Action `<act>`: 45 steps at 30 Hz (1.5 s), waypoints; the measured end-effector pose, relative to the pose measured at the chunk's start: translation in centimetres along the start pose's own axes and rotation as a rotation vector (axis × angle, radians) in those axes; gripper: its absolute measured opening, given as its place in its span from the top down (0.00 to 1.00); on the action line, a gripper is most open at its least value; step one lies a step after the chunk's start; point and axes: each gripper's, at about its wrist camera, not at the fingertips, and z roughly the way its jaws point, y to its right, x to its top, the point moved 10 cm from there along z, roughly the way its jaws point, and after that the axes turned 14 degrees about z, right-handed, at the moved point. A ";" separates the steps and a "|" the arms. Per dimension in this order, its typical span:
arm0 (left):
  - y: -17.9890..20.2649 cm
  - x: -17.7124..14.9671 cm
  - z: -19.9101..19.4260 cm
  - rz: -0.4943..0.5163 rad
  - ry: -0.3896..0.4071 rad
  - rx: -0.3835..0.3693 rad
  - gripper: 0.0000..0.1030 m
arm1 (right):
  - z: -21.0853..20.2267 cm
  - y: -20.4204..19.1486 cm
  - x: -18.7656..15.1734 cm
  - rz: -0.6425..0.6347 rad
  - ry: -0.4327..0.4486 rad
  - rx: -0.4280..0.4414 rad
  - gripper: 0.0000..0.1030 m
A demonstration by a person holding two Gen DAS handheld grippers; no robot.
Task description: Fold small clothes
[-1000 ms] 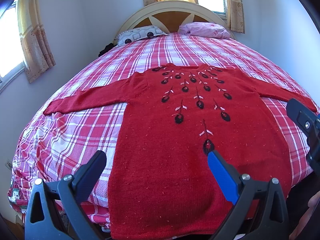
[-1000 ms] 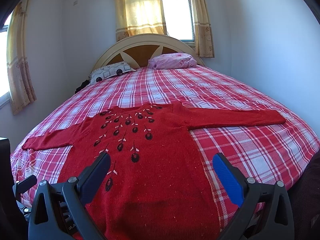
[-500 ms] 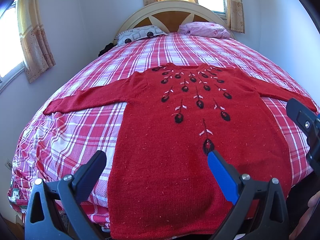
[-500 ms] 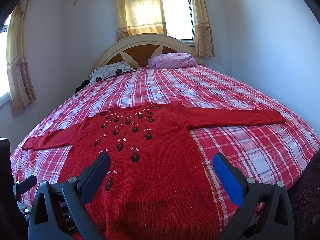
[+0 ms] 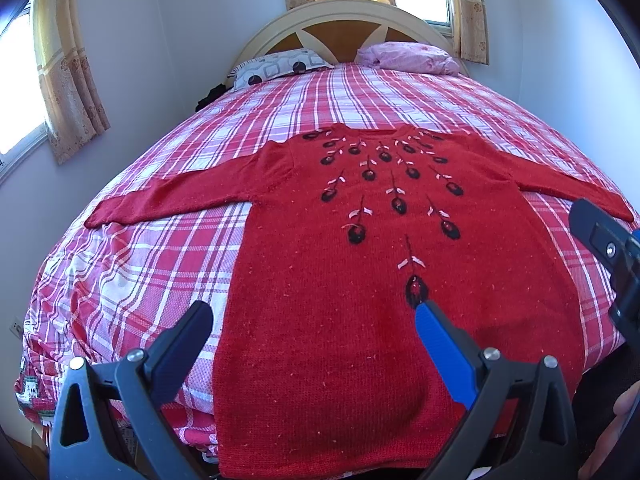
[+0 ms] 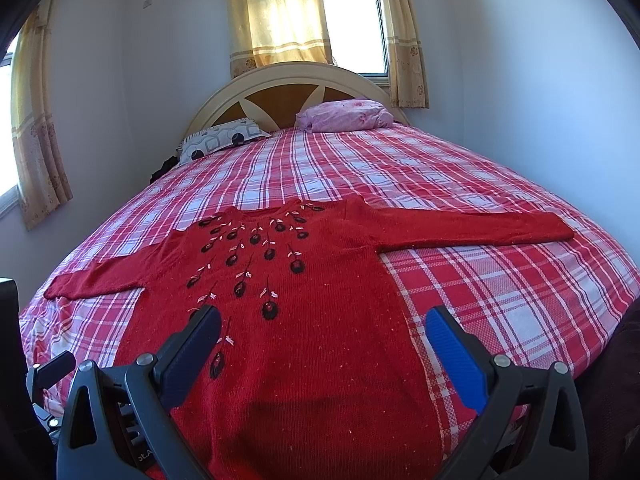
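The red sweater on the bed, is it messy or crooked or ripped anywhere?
Nothing stands out. The red sweater lies flat and face up on the plaid bedspread, both sleeves spread straight out, its hem at the bed's near edge. No tears or stains show. Both grippers, left and right, hover open above it.

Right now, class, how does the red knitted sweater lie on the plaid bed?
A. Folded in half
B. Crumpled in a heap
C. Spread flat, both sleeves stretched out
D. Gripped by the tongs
C: the red knitted sweater lies flat with both sleeves out sideways on the plaid bed.
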 end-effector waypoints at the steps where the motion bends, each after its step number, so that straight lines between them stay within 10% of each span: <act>1: 0.0 0.0 0.0 0.001 -0.001 -0.001 0.00 | 0.1 0.0 -0.1 0.001 -0.002 0.000 0.01; 17: -0.4 -0.1 3.5 -0.030 -0.068 -0.131 0.00 | 4.4 9.2 5.5 0.077 0.013 -0.134 0.01; 27: -5.4 4.0 6.3 -0.089 0.019 -0.075 0.00 | 11.5 35.9 15.3 0.584 -0.014 -0.361 0.04; 31: -7.0 4.1 8.1 -0.122 -0.044 -0.060 0.00 | 13.8 43.5 15.2 0.712 -0.066 -0.486 0.21; 37: -7.5 3.3 10.3 -0.170 -0.113 -0.072 0.00 | 16.7 44.2 15.2 0.614 -0.100 -0.507 0.26; 40: -7.4 3.4 10.7 -0.169 -0.114 -0.074 0.00 | 17.8 43.6 15.0 0.462 -0.160 -0.592 0.62; 45: -6.9 2.8 11.3 -0.174 -0.131 -0.091 0.00 | 17.7 43.2 15.0 0.437 -0.185 -0.543 0.80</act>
